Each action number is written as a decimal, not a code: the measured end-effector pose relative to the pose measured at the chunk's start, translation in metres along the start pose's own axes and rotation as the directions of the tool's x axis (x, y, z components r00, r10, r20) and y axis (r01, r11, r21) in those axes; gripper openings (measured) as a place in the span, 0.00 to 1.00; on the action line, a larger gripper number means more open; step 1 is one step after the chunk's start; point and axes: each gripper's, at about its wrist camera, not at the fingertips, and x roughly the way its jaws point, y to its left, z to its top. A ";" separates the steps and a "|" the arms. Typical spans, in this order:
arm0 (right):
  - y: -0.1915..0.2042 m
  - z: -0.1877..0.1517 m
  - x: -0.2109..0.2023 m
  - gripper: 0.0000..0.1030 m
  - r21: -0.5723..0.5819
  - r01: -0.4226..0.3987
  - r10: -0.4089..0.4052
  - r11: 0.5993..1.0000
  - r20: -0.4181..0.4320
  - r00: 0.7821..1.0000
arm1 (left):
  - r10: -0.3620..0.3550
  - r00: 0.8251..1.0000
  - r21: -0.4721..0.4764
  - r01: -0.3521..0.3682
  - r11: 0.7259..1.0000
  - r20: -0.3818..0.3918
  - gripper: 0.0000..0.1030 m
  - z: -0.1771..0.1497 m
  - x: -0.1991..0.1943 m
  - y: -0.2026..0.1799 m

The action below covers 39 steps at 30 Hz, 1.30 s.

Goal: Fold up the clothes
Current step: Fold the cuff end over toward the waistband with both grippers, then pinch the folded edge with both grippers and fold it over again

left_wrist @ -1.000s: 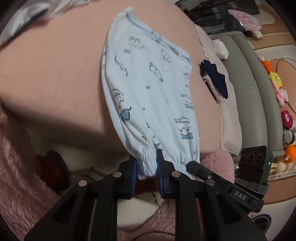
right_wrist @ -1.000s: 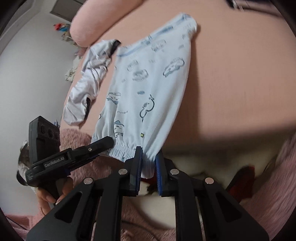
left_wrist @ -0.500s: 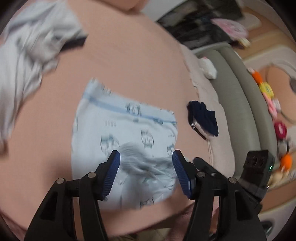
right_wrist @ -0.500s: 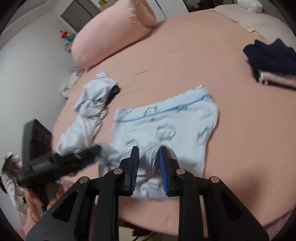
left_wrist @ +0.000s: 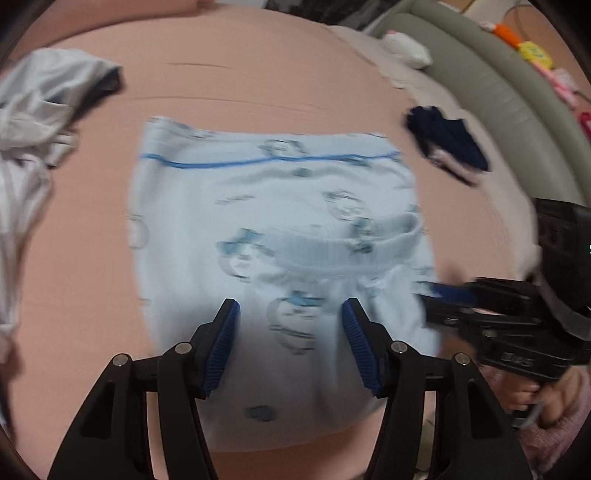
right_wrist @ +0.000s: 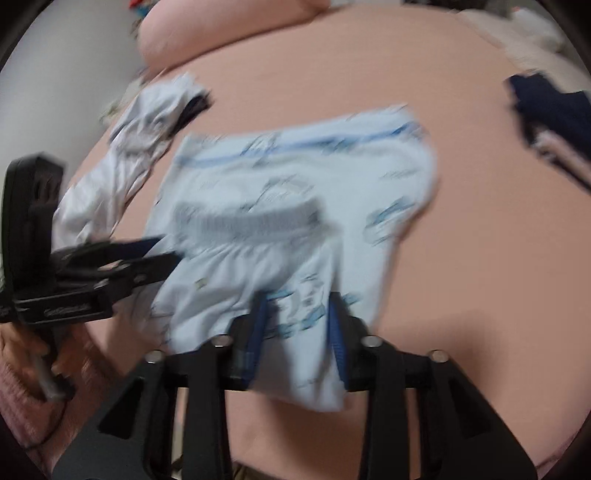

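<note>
One pair of light blue printed trousers (left_wrist: 280, 229) folded on one pink bed (left_wrist: 258, 85), one crumpled white garment (left_wrist: 40, 110), one small dark navy garment (left_wrist: 448, 142), one pink pillow (right_wrist: 221, 33), two hand-held grippers, left hand-held gripper (left_wrist: 291, 332), right hand-held gripper (right_wrist: 295, 332)

A: Main surface?
B: One bed, pink sheet (left_wrist: 258, 74), smooth with a few shallow creases, filling most of both views.

A: At its head?
B: One long pink pillow (right_wrist: 207, 33), lying along the far edge.

A: Beyond the bed?
B: One grey-green padded couch (left_wrist: 491, 85), curving along the right in the left wrist view. Small bright toys (left_wrist: 532, 51), orange and yellow, on the ledge behind it. A beige cloth (left_wrist: 417, 85) spread between couch and bed.

A: Walls?
B: One plain pale wall (right_wrist: 70, 62), upper left in the right wrist view.

A: Light?
B: Soft, even, indoor; both views blurred.
</note>
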 end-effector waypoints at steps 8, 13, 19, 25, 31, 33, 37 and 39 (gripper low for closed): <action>0.002 0.000 -0.002 0.16 -0.014 0.027 -0.027 1.000 -0.003 1.000 | -0.007 1.000 -0.053 0.008 0.999 0.017 0.23 -0.005 -0.014 0.010; 0.005 -0.011 -0.001 0.29 -0.004 0.020 -0.020 1.000 0.010 1.000 | 0.023 1.000 -0.051 -0.023 0.998 -0.001 0.45 -0.008 -0.006 0.006; 0.009 -0.010 -0.008 0.09 0.063 -0.057 0.056 0.996 0.006 0.998 | -0.011 0.997 0.039 0.008 0.999 0.070 0.09 -0.005 -0.025 -0.020; 0.029 0.029 -0.048 0.09 -0.066 0.037 -0.028 0.997 0.129 0.991 | -0.010 0.982 0.029 0.005 1.000 0.187 0.09 0.030 -0.062 -0.020; 0.009 0.083 -0.006 0.11 -0.013 0.132 -0.128 0.991 0.169 0.977 | -0.011 0.990 -0.089 0.023 0.996 0.140 0.10 0.074 -0.016 0.036; -0.008 0.085 0.022 0.11 0.056 0.124 -0.130 0.991 0.125 0.984 | 0.018 0.996 -0.143 -0.006 0.990 0.084 0.13 0.076 0.010 0.055; -0.023 0.081 0.033 0.14 0.111 0.076 -0.087 0.991 0.099 0.991 | -0.022 0.998 -0.176 0.033 0.984 0.066 0.22 0.080 0.021 0.067; -0.029 0.079 0.018 0.18 0.140 0.044 -0.063 0.989 0.134 0.989 | -0.024 0.995 -0.162 0.039 0.986 0.097 0.41 0.082 0.010 0.066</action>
